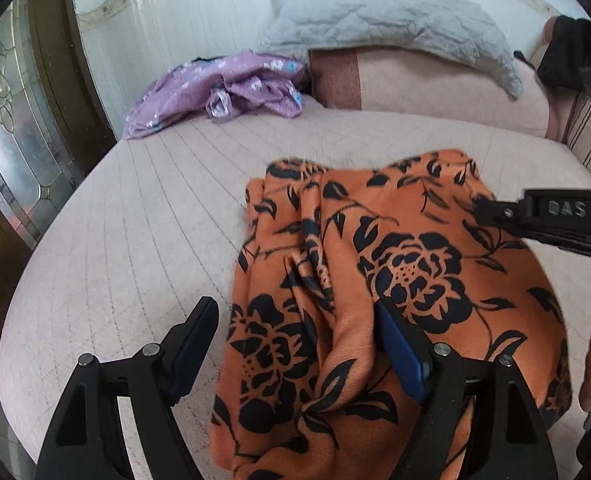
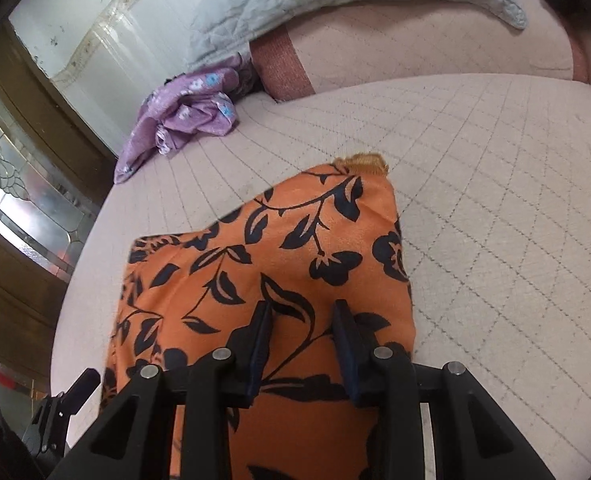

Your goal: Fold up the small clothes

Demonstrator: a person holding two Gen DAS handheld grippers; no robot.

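the orange floral garment [image 1: 395, 280] is being folded on the bed [image 1: 135, 220], lying partly doubled with creases down its middle. the left tongs [image 1: 299, 344] are being held wide open over its near edge, gripping nothing; the right tongs [image 2: 303, 320] are being held partly open above the cloth, no fabric seen pinched. next, an edge probably needs gripping and carrying across; "das" is being shown on the right tongs.
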